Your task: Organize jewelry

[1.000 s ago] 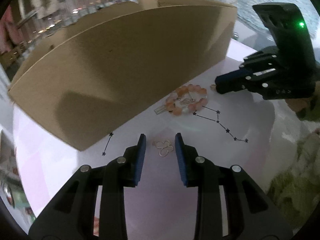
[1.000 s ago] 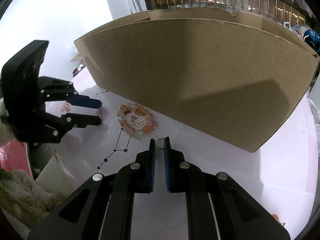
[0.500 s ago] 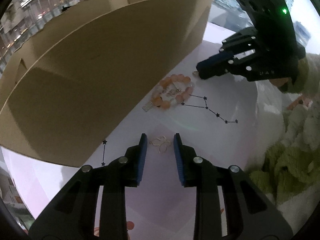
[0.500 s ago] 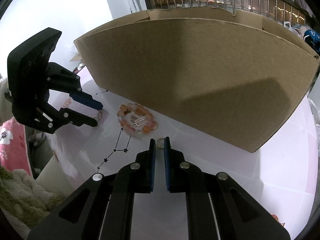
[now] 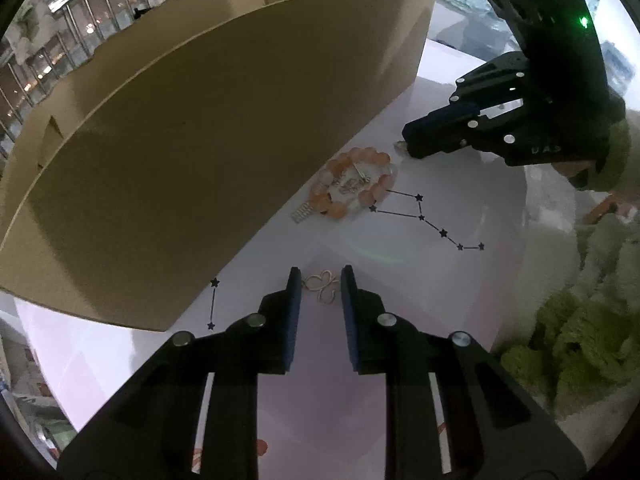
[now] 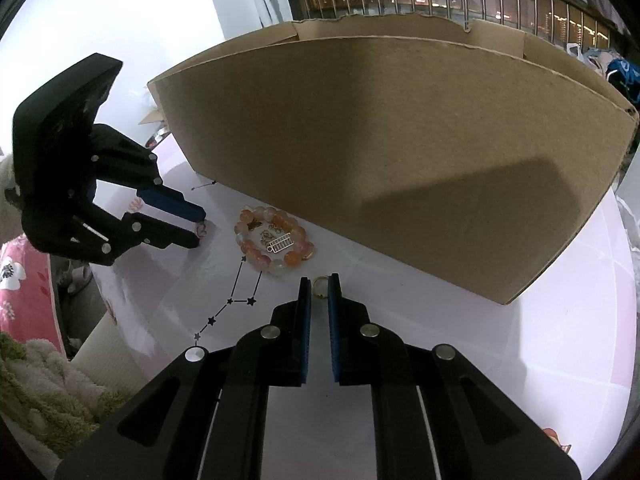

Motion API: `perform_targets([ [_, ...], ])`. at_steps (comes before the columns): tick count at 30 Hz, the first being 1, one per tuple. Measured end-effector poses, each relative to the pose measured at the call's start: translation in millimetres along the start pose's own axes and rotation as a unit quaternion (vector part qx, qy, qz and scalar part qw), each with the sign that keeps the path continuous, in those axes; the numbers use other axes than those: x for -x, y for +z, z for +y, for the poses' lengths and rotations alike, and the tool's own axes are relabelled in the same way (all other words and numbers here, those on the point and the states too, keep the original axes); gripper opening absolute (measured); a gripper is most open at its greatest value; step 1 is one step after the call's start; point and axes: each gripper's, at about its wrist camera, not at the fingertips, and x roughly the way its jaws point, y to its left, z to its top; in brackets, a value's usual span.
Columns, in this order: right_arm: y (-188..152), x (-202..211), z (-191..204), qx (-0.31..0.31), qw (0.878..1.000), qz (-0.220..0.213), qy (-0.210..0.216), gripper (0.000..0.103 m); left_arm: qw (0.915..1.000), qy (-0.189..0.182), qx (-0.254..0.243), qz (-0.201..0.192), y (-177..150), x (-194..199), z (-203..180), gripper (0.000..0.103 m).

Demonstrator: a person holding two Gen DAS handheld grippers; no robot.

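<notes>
Left gripper (image 5: 320, 286) and right gripper (image 6: 319, 294): matte black linkage arms with silver round screw heads and blue-padded fingers (image 6: 306, 320). Right gripper housing bears a green indicator light (image 5: 584, 21). Fuzzy green sleeve (image 5: 616, 152).
</notes>
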Motion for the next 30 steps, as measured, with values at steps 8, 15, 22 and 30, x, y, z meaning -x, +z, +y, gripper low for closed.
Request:
perform_targets([
  [8,1,1,0,0.001,1.0,0.001,0.0,0.009,0.9998,0.018,0.004,-0.007,7,2,1,0.019],
  [15,1,1,-2,-0.002,1.0,-0.001,-0.001,0.009,0.9997,0.022,0.006,-0.01,-1,4,-12,0.019],
  [22,0,8,-2,0.002,1.0,-0.008,-0.005,0.009,0.999,0.031,0.022,-0.022,-16,7,-20,0.019],
  [30,0,11,0,0.005,1.0,-0.007,-0.005,0.009,0.9976,0.041,0.04,-0.04,-23,18,-25,0.019],
])
